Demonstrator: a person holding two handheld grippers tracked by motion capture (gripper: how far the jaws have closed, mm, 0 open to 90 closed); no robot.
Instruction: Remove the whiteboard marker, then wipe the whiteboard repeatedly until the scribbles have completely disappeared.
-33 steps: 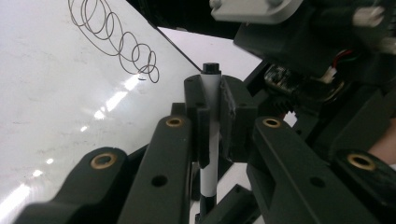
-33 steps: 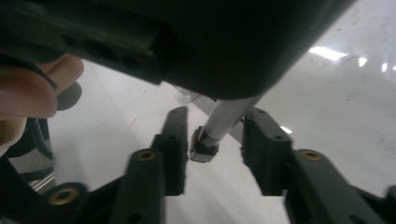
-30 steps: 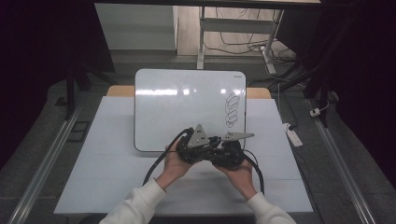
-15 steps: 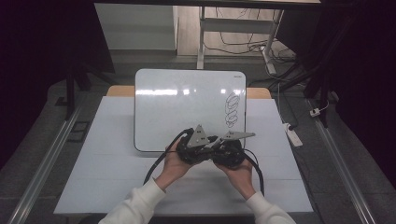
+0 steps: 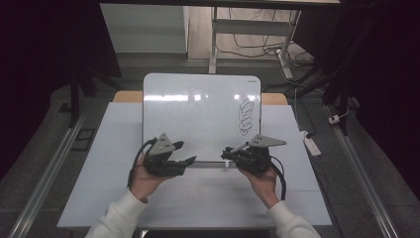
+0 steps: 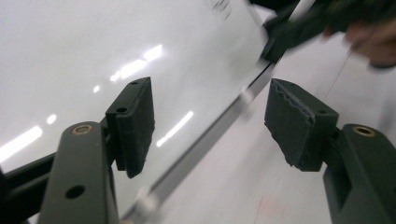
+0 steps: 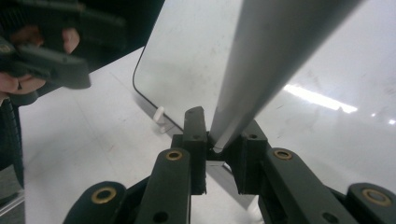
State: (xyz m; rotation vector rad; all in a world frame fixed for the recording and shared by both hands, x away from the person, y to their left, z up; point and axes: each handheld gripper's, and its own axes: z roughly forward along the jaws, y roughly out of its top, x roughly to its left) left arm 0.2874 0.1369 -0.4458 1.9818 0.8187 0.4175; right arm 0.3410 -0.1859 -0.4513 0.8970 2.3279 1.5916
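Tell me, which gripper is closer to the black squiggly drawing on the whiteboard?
Right. The right gripper sits just below the black squiggly drawing; the left gripper is farther off, toward the white whiteboard's lower left.

A whiteboard [image 5: 198, 116] lies on the table [image 5: 89, 188] ahead of me. My left gripper [image 5: 185, 159] sits at its near edge, my right gripper [image 5: 229, 152] beside it, rightward, well apart.
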